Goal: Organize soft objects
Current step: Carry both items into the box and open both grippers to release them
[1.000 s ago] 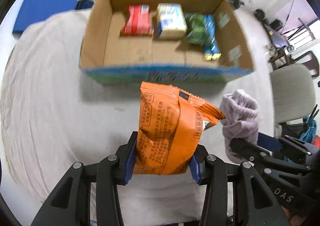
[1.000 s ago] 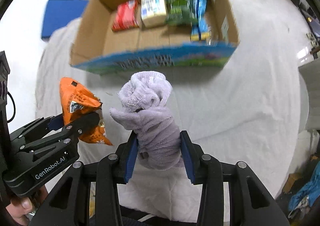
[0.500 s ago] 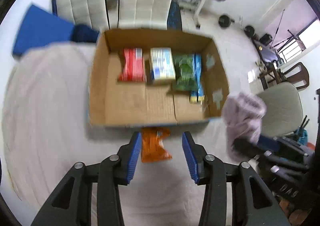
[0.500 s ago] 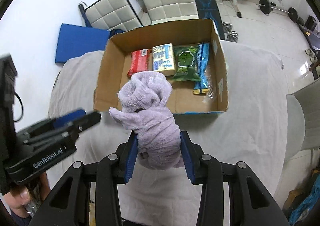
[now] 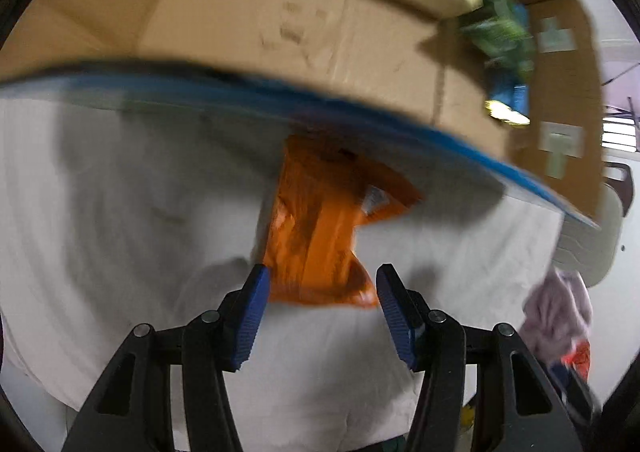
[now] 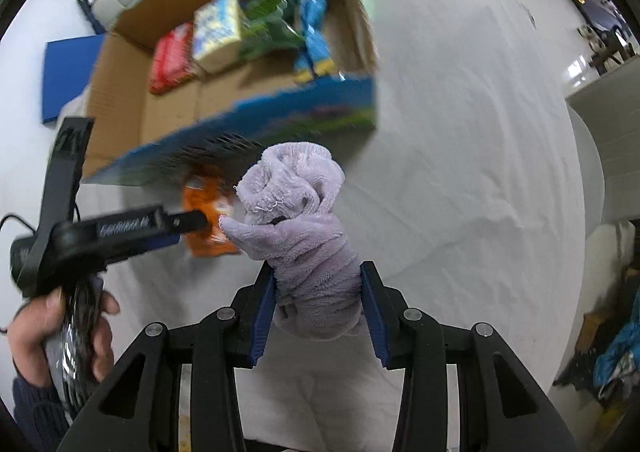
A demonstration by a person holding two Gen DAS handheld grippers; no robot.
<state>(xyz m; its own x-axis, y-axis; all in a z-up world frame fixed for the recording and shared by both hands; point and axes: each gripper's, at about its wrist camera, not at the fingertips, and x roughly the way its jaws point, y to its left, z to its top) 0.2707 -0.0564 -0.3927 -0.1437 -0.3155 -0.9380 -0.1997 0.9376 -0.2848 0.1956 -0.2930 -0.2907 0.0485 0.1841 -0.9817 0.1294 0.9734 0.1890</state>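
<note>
An orange snack packet point(image 5: 316, 236) lies on the white cloth just in front of the cardboard box point(image 5: 240, 12), its far end under the box's blue front wall. My left gripper point(image 5: 320, 284) points down over the packet's near end. Its jaws are opening, the packet's edge sits between the blue pads, and they do not press on it. In the right wrist view the same packet point(image 6: 204, 208) shows beside the left gripper's fingers point(image 6: 176, 222). My right gripper point(image 6: 318, 268) is shut on a rolled lilac towel point(image 6: 296, 212), held above the cloth.
The box point(image 6: 120, 92) holds a red packet point(image 6: 170, 56), a yellow-blue pack point(image 6: 218, 30), a green packet point(image 6: 266, 22) and a blue one point(image 6: 316, 28) along its far wall. A person's hand point(image 6: 52, 316) grips the left tool. The white cloth point(image 6: 460, 132) covers a round table.
The left gripper let go of the orange packet, which dropped onto the cloth by the box, then came down low around it. The right gripper kept the lilac towel and sank a little.
</note>
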